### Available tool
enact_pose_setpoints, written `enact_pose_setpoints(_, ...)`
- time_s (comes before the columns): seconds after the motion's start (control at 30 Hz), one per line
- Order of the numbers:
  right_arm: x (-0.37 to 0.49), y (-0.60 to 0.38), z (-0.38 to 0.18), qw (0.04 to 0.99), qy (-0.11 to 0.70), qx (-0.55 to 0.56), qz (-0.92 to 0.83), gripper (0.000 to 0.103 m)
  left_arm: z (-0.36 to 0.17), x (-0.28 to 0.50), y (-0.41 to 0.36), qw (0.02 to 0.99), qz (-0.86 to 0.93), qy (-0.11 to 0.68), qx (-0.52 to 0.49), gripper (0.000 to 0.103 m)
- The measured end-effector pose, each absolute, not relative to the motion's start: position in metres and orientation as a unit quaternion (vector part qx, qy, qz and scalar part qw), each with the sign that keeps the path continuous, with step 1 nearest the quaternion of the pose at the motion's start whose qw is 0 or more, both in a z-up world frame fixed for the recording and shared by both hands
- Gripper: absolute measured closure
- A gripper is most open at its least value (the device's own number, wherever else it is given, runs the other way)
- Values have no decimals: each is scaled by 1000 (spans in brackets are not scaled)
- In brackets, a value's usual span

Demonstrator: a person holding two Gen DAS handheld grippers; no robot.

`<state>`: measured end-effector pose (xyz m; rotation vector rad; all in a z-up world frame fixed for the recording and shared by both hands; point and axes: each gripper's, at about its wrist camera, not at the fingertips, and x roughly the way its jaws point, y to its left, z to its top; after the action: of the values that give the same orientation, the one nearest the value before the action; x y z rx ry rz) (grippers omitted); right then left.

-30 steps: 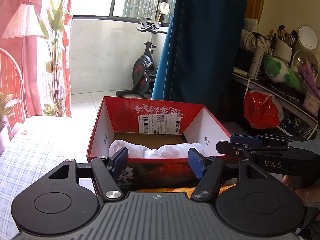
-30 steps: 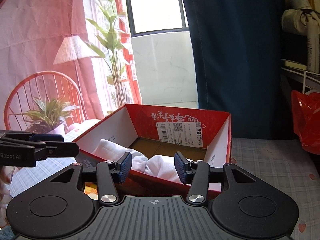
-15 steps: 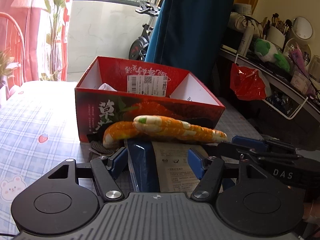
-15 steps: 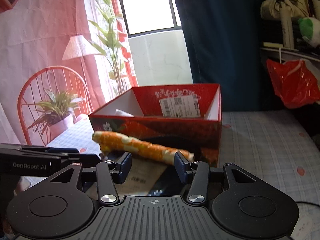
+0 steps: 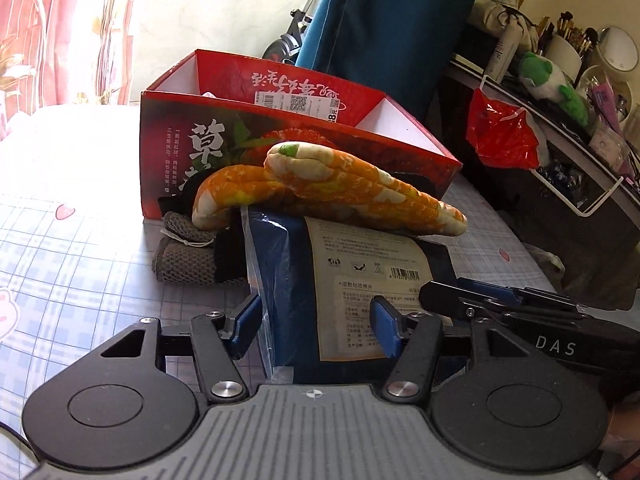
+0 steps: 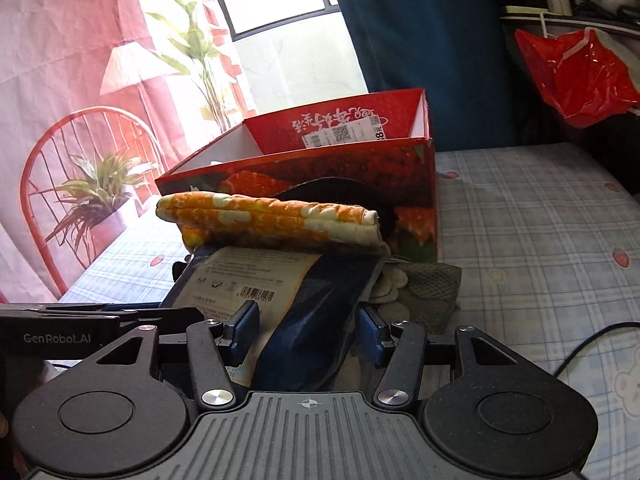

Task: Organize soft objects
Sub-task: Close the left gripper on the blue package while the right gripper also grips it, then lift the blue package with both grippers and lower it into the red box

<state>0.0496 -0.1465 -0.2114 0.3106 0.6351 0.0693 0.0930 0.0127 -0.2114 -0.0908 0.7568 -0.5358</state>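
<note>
a second ago both cameras looked down into the red cardboard box with strawberry print [image 5: 224, 136] at white cloth inside; now both sit lower and face its outer front wall, and a pile of soft things that was barely in view fills the foreground. the pile lies on the pale blue checked bedsheet [image 5: 80, 264], touching the box front.

in the left wrist view the blue plastic-wrapped pack with a beige printed label [image 5: 352, 280] runs from 6 o'clock up to the centre. the folded orange-and-cream quilted cloth [image 5: 332, 188] lies across its far end, reaching from 9 toward 3 o'clock and blocking the lower box wall. a grey knitted roll [image 5: 184, 256] sits at 9 o'clock of the pack, partly under the cloth. at 2 o'clock a red plastic bag [image 5: 500, 136] hangs from a cluttered shelf.

the left gripper [image 5: 318, 326] points down at the pack, its jaws closing with the pack's near end between the blue pads; whether they press on it cannot be told. the right gripper [image 6: 308, 334] comes in at 3 o'clock of the left, also tilted down, jaws opening around the pack's dark blue side, with a gap at the right pad.
</note>
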Motion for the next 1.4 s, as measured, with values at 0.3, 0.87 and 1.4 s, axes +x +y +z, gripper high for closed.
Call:
enact_pose_setpoints(0.3, 49, -138, -209, 935, 315, 151, 53, 53, -215, 93, 13, 890, -265, 368, -53, 46)
enact_pose_setpoints(0.87, 39, -115, -179, 957, 268, 75, 83, 59, -189, 77, 21, 905, -270, 322, -60, 48)
enact_pose_setpoints(1.4, 46, -130, -94, 980, 165, 53, 101, 59, -97, 69, 20, 930, -309, 189, -59, 47)
